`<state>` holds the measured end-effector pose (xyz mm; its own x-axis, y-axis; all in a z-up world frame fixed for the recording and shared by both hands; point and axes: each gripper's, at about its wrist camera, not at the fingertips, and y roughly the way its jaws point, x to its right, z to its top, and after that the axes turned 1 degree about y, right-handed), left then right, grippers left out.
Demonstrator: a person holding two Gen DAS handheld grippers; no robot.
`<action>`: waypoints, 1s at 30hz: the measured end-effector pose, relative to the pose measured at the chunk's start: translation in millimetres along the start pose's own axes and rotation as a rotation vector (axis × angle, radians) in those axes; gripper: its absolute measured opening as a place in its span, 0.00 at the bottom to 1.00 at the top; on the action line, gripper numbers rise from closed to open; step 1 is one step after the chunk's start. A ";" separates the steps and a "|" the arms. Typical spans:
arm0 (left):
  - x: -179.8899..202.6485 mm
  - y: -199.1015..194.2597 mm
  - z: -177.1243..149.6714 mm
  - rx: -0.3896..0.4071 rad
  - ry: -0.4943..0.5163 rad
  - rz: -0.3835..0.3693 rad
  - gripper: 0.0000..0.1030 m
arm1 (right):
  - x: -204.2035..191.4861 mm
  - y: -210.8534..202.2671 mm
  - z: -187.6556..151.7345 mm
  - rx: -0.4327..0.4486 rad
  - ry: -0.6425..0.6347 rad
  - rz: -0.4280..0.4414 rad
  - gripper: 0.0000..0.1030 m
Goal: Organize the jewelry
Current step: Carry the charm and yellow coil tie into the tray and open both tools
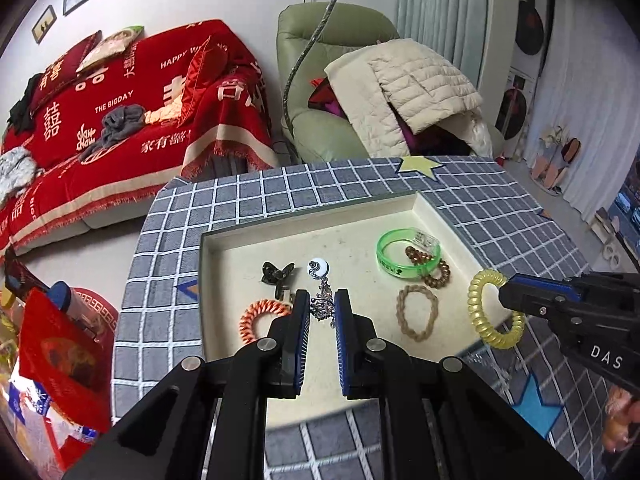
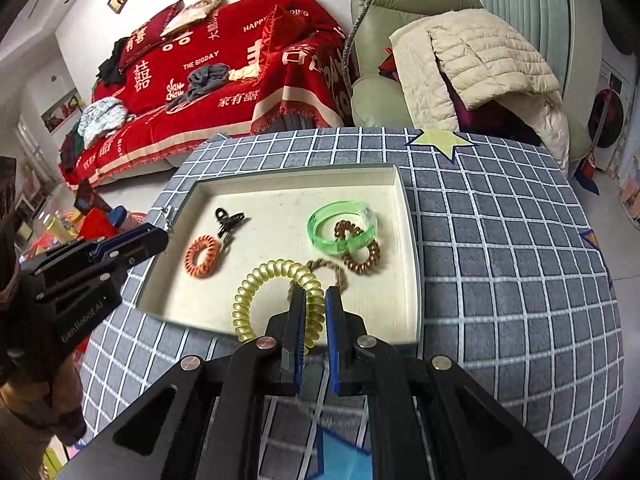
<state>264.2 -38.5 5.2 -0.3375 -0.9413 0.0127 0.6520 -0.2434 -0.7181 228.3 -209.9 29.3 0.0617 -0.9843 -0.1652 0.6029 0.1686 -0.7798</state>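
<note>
A cream tray (image 1: 320,240) (image 2: 280,200) lies on a blue checked tablecloth (image 1: 240,196). My left gripper (image 1: 322,300) (image 2: 164,236) is shut on a silver dangling ornament (image 1: 318,270) with a white round top, held over the tray. My right gripper (image 2: 314,296) (image 1: 502,290) is shut on a yellow spiral hair tie (image 2: 244,300) (image 1: 478,312) above the tray's near right edge. In the tray lie a green bangle (image 1: 394,269) (image 2: 320,236), a brown spiral tie (image 1: 438,276) (image 2: 360,266), a braided tan tie (image 1: 416,336), an orange spiral tie (image 1: 248,320) (image 2: 192,260) and a black claw clip (image 1: 274,272) (image 2: 228,216).
The table ends a short way beyond the tray. Past it stand a sofa under a red throw (image 1: 120,100) and a green armchair (image 1: 320,80) with a cream jacket. Red packets and boxes (image 1: 52,352) crowd the floor at the left.
</note>
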 end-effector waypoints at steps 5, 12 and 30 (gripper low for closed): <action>4.8 31.0 -2.0 -0.047 -0.008 0.012 0.33 | 9.8 28.2 5.0 -0.036 0.040 -0.001 0.10; 11.8 60.2 -10.9 -0.091 0.013 0.034 0.33 | 25.3 59.0 7.2 -0.070 0.074 -0.022 0.10; 30.2 90.1 -25.1 -0.139 0.096 0.103 0.33 | 36.2 87.7 0.4 -0.091 0.090 -0.074 0.11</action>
<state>295.7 -83.0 -76.6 -0.3412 -0.9313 -0.1274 0.5888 -0.1061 -0.8013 283.7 -230.8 -44.8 -0.0542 -0.9864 -0.1550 0.5284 0.1034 -0.8427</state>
